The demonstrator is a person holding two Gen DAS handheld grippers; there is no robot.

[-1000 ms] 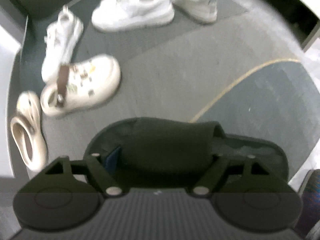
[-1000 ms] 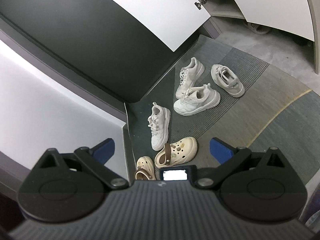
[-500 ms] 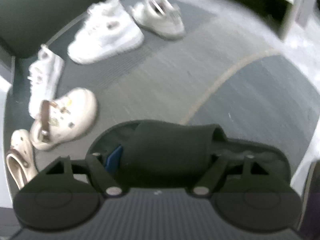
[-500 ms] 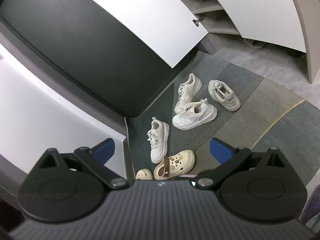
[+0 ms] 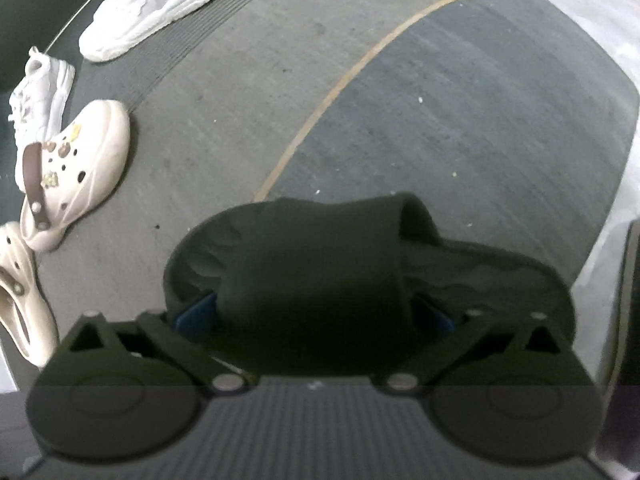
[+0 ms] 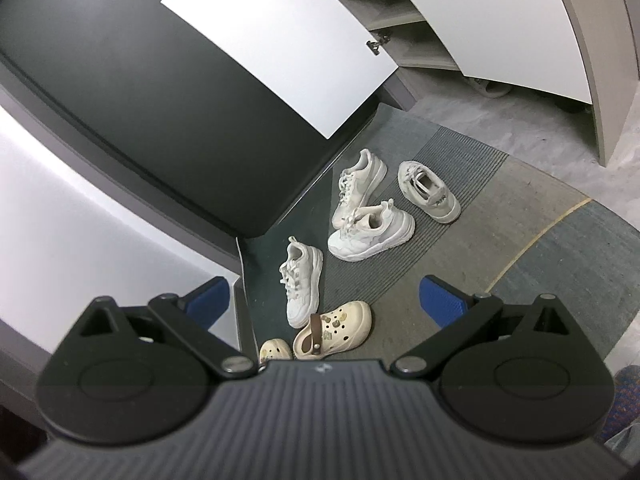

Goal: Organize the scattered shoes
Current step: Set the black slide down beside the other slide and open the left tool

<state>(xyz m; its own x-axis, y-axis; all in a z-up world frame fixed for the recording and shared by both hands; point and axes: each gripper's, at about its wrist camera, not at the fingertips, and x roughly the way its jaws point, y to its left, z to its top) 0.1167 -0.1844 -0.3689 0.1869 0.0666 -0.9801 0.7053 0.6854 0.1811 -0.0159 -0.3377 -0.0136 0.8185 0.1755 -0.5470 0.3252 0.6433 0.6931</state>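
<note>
A black slide sandal (image 5: 320, 264) hangs crosswise in my left gripper (image 5: 314, 316), which is shut on its strap, above the grey mat. To its left lie a cream clog (image 5: 76, 172) with a brown strap, a second cream clog (image 5: 20, 300) and white sneakers (image 5: 152, 4). My right gripper (image 6: 324, 296) is held high and open with nothing between its blue pads. Below it on the mat I see the cream clog (image 6: 334, 332), its partner (image 6: 274, 350) half hidden behind the gripper body, and several white sneakers (image 6: 304, 280).
An open white cabinet door (image 6: 280, 40) and shoe shelves (image 6: 388, 4) stand at the back. A dark panel (image 6: 140, 88) and a white wall (image 6: 80, 184) border the mat on the left. A yellow line (image 5: 344, 76) curves across the mat.
My left gripper has swung right with the black slide, so the clogs and sneakers slid to the left edge of its view. My right gripper has risen and tilted up, showing more of the cabinet.
</note>
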